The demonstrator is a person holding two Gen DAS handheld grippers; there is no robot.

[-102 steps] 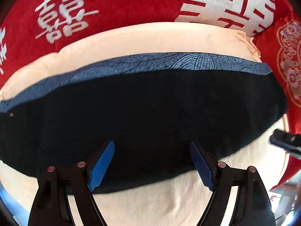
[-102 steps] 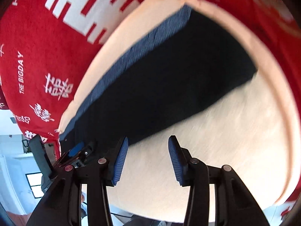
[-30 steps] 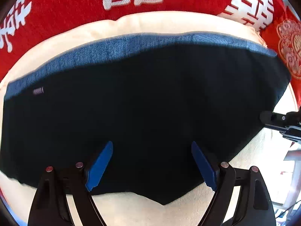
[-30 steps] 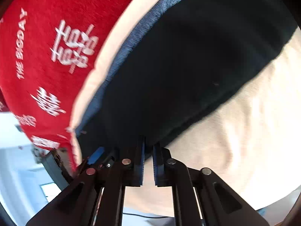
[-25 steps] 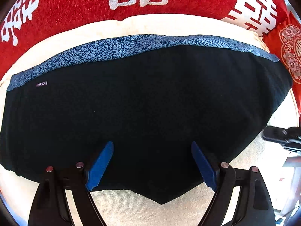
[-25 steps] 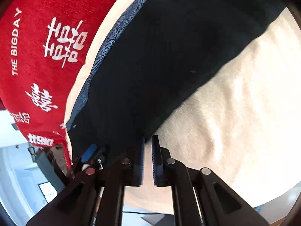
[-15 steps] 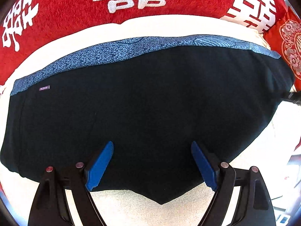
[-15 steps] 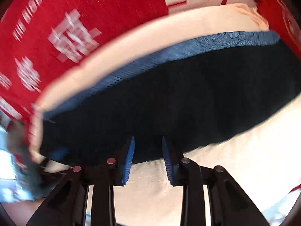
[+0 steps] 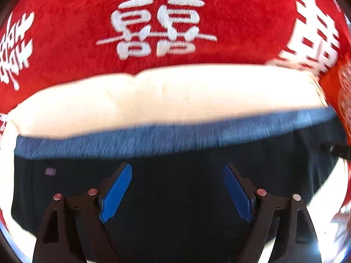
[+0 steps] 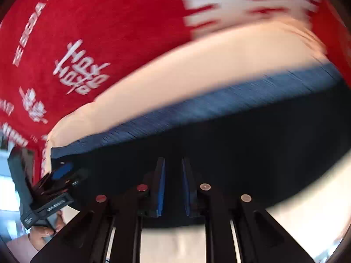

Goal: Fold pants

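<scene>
The black pants [image 9: 175, 197] with a blue patterned waistband [image 9: 175, 135] lie flat on a cream cushion [image 9: 166, 92]. My left gripper [image 9: 175, 188] is open, its blue pads wide apart low over the black cloth, holding nothing. The pants also show in the right wrist view [image 10: 241, 149], with the waistband [image 10: 197, 114] running up to the right. My right gripper [image 10: 173, 182] stands over the pants' near edge with its jaws a narrow gap apart; dark cloth fills the gap, and I cannot tell if it is pinched. The left gripper [image 10: 59, 175] shows at the pants' left corner.
A red blanket [image 9: 153, 22] with white characters lies behind the cream cushion. It also fills the upper left of the right wrist view [image 10: 87, 32]. A hand [image 10: 41, 234] holds the left gripper's handle at the lower left.
Both views have swung forward, so the waistband now sits closer. My right gripper's jaws, slightly apart half a second ago, have narrowed over the pants' near edge. The left gripper stays open.
</scene>
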